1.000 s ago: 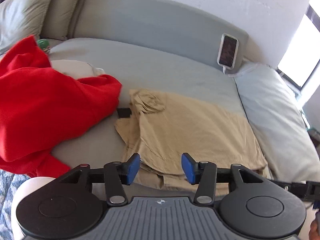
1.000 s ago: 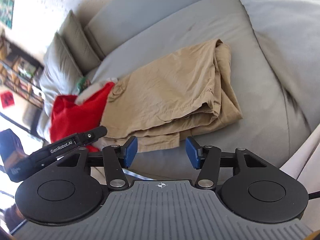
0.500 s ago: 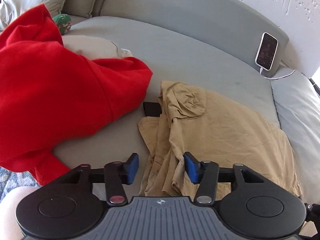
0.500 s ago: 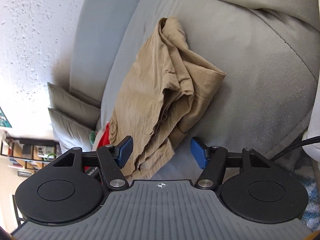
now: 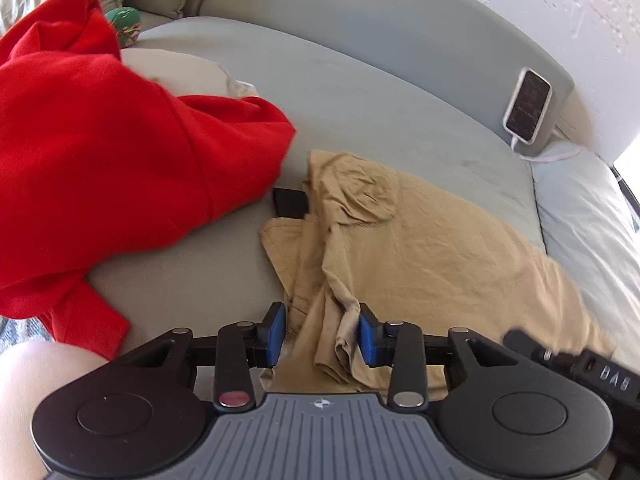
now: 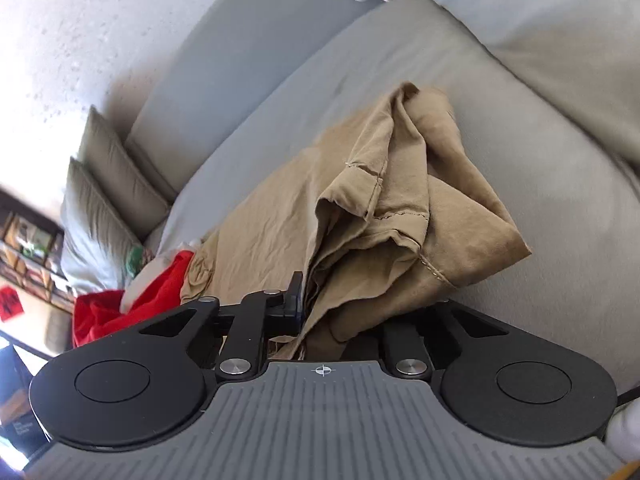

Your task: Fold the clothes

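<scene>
Between the spread left hand-held gripper (image 5: 319, 334) pads sits the tan garment (image 5: 420, 248) edge; right hand-held gripper (image 6: 340, 312) pinches its bunched end.

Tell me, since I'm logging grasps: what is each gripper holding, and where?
The right gripper grips the tan garment at its near bunched edge. The left gripper is open around the garment's near corner, holding nothing.

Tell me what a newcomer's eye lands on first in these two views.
First, the red garment, heaped at the left of the grey couch in the left wrist view. Next, the tan garment spread mid-cushion; the left gripper has its jaws open astride its near edge, while the right gripper has bunched tan cloth between its jaws. A phone leans against the backrest.
</scene>
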`<state>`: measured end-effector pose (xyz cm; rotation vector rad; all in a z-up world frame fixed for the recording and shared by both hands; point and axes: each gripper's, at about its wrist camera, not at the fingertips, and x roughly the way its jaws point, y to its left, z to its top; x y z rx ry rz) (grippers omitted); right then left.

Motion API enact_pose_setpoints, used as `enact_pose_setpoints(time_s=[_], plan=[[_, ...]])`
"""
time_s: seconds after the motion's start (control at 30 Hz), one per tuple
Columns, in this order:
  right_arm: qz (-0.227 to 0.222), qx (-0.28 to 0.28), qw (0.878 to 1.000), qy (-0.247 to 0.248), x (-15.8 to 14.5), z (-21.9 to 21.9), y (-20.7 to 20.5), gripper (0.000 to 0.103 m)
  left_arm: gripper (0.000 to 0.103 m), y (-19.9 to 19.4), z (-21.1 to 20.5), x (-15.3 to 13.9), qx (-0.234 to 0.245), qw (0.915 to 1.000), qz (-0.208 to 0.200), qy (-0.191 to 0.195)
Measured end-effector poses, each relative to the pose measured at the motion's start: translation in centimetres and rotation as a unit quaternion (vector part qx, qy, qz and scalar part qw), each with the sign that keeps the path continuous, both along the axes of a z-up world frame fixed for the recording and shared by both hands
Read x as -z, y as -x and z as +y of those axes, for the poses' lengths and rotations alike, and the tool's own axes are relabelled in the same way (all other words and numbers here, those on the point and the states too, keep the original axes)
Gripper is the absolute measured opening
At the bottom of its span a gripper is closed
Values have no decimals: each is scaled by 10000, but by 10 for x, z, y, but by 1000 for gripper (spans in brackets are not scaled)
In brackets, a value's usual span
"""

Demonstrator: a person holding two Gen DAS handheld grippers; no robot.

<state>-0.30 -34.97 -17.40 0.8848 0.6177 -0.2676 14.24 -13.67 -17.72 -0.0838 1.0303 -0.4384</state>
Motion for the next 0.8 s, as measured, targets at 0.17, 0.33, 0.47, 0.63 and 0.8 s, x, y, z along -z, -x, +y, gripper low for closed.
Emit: enact_pose_setpoints(time_s=[0.17, 0.33, 0.47, 0.63, 0.8], plan=[[60, -371, 9984, 434, -44, -26, 10, 12, 36, 36, -12, -27, 723, 9967, 297, 196], [975, -610, 9932, 164, -30, -85, 29, 14, 62, 39, -1, -63, 840, 9941, -278, 626], [1196, -616, 9902, -368, -8, -108, 32, 15, 81, 0, -22, -77, 777, 9890, -1020, 740], [1075, -555, 9915, -476, 1, -109, 43, 16, 81, -72, -75, -41, 1416, 9870, -68, 761], [935, -514, 9914, -754, 11, -114, 47, 16, 79, -106, -107, 2, 2055, 9677, 1184, 855]])
